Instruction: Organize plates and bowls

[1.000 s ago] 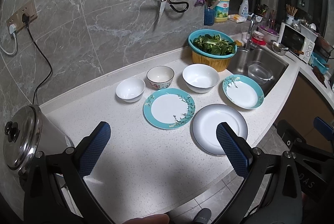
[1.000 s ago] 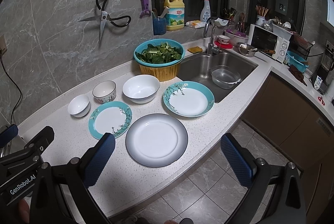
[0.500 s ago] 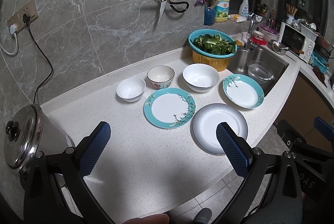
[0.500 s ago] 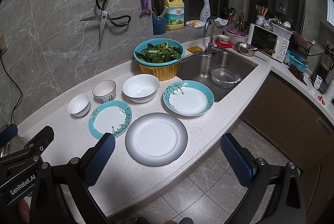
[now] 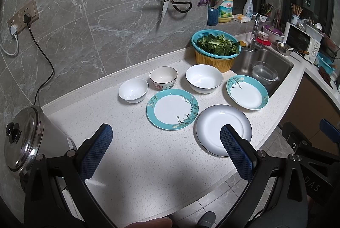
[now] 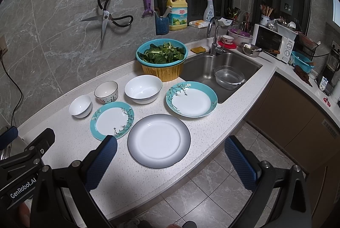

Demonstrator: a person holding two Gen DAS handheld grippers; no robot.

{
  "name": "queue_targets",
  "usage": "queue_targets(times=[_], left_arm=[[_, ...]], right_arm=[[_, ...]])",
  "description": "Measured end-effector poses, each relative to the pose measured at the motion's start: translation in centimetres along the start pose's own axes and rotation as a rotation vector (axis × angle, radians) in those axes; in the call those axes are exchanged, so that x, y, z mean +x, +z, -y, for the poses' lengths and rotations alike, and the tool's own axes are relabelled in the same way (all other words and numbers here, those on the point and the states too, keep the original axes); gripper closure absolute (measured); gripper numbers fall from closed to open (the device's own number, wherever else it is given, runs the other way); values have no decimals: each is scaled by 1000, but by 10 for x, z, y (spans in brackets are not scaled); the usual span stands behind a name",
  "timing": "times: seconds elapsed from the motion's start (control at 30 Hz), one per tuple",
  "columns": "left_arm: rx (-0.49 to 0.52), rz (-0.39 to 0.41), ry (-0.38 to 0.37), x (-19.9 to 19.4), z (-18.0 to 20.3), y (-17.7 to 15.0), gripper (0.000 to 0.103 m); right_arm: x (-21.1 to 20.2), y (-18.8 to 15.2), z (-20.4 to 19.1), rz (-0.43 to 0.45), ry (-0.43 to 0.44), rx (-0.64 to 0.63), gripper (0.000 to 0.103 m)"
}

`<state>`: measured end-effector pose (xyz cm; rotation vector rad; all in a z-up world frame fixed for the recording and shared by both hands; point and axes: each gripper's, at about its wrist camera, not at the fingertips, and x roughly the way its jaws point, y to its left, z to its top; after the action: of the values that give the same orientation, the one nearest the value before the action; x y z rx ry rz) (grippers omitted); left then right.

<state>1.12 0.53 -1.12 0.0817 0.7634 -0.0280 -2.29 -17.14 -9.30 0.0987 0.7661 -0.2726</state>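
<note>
Both grippers, left gripper (image 5: 165, 138) and right gripper (image 6: 170, 149), hover with jaws wide apart, holding nothing. On the counter (image 5: 131, 155), three plates (image 6: 159, 141) lie toward twelve o'clock, three bowls (image 6: 143, 89) beyond.

We see a home kitchen: steel sink (image 6: 221, 64) at centre right, microwave (image 6: 274, 42) far right, hanging scissors (image 6: 106, 15) upper left.

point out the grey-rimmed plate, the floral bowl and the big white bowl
grey-rimmed plate (image 6: 158, 140), right wrist view, on its white centre.
floral bowl (image 6: 106, 92), right wrist view, on its inner wall.
large white bowl (image 6: 143, 91), right wrist view, on its inside bottom.
</note>
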Motion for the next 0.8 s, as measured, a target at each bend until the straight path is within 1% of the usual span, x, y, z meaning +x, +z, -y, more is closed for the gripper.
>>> queue_targets(times=[0.53,0.6,0.8], left_arm=[[2,0,2,-1,1,0,0],[2,0,3,3,-5,-1,0],[2,-2,3,7,-8,-1,0]], right_arm=[[1,0,2,-1,0,-1,0],[1,0,2,-1,0,0,0],[2,2,3,-2,0,-1,0]])
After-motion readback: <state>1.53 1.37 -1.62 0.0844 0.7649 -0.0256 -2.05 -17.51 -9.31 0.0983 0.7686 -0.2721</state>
